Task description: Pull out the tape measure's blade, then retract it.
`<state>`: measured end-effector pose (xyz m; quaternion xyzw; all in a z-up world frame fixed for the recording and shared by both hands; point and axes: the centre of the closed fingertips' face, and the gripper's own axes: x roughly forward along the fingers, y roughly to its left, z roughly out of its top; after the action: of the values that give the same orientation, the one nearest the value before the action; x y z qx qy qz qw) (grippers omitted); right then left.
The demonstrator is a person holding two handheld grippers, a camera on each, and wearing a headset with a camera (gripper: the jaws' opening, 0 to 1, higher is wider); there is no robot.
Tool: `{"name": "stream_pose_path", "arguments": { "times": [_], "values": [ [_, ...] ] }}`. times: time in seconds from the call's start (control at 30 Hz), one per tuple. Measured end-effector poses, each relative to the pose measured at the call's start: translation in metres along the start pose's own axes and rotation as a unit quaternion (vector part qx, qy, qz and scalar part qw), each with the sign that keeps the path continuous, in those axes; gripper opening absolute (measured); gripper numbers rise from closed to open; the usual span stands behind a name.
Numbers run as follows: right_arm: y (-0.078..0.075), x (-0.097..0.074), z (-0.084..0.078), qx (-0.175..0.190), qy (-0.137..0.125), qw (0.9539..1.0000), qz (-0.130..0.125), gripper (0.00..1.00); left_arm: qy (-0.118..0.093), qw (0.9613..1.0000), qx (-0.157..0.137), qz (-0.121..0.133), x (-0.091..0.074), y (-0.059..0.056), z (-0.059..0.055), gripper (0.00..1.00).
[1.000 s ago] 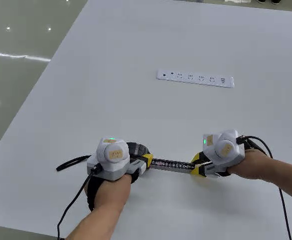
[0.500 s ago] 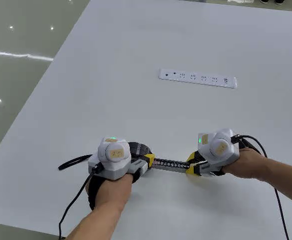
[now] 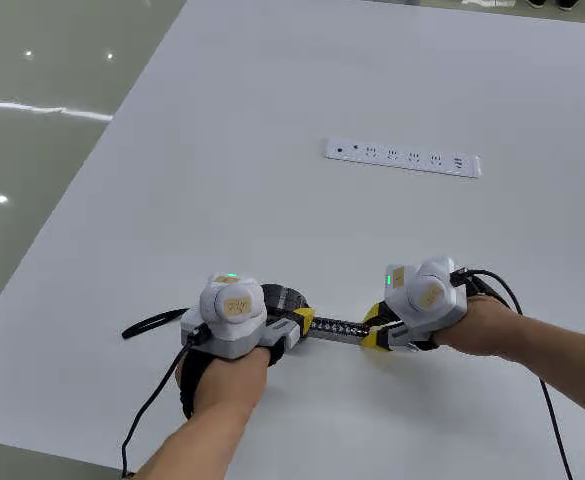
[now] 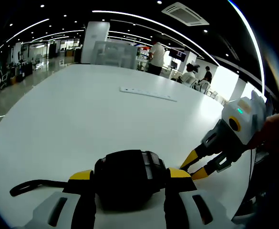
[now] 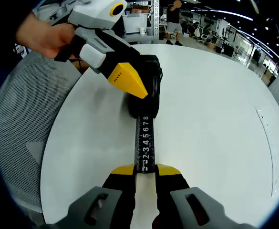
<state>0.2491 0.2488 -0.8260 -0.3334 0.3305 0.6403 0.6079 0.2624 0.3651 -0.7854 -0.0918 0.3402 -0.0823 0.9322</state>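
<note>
Colleague: Where's the tape measure sitting right now?

Me: On the white table, near the edge closest to me and well apart from the power strip. My left gripper is clamped around its black case, one jaw on each side, pinning it to the tabletop. Its black strap trails off to my left.

Colleague: And the blade?

Me: A short length is out, lying flat on the table with the numbers up. I can read one to eight in the right gripper view. My right gripper is closed on the free end, its jaws pinching it from both sides. The two grippers sit near each other, with just that strip between them.

Colleague: So which step are you on?

Me: Hard to call from this alone. With so little blade showing, I'm either at the very start of the pull or close to the end of the return.

Colleague: What does the next move need, then?

Me: If I'm pulling, the left clamp has to hold the case firm while the right draws straight away along the blade's own line, level with the table so the strip doesn't twist or kink. If I'm returning it, I should hold the pinch and walk the right gripper towards the case mouth, letting go only once the hook is home. Otherwise I'd expect it to snap back.
</note>
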Motion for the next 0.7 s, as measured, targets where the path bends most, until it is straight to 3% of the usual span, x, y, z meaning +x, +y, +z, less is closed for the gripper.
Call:
{"name": "stream_pose_path", "arguments": {
  "times": [0.7],
  "values": [
    [0.000,0.012,0.017,-0.002,-0.008,1.0000,0.004,0.12,0.000,1.0000,-0.005,-0.003,0.000,0.000,0.001,0.54]
  ]
}}
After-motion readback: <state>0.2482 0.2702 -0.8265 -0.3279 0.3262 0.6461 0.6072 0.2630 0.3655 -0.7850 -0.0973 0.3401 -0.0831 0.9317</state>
